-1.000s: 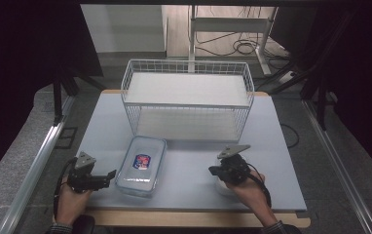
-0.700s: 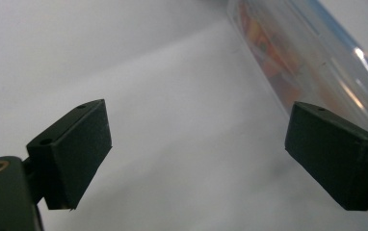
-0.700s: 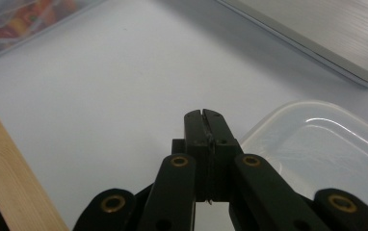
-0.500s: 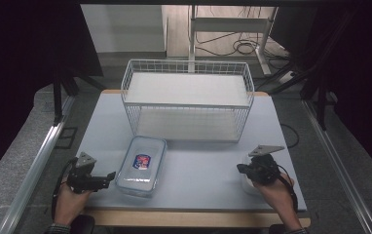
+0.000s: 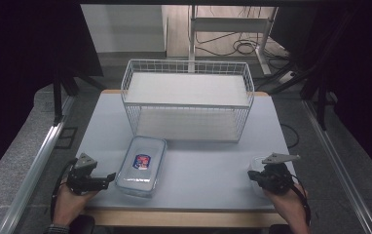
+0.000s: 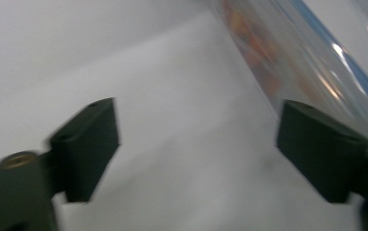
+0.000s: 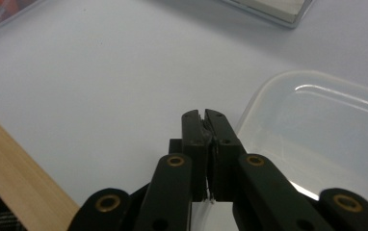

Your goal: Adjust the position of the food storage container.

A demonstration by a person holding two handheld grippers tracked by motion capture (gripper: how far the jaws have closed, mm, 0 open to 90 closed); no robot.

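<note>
Jaws of the left gripper (image 5: pixel 110 177) spread wide beside one lidded box (image 5: pixel 141 165); right gripper (image 5: pixel 252 176) pinches one clear lid's (image 7: pixel 326 130) edge. One wire basket (image 5: pixel 186 100) behind.

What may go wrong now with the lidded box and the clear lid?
The left tool is open beside the lidded box, near the front edge of the table; a push might slide it off. The right tool seems shut on the clear lid by its rim; it may slip.
</note>
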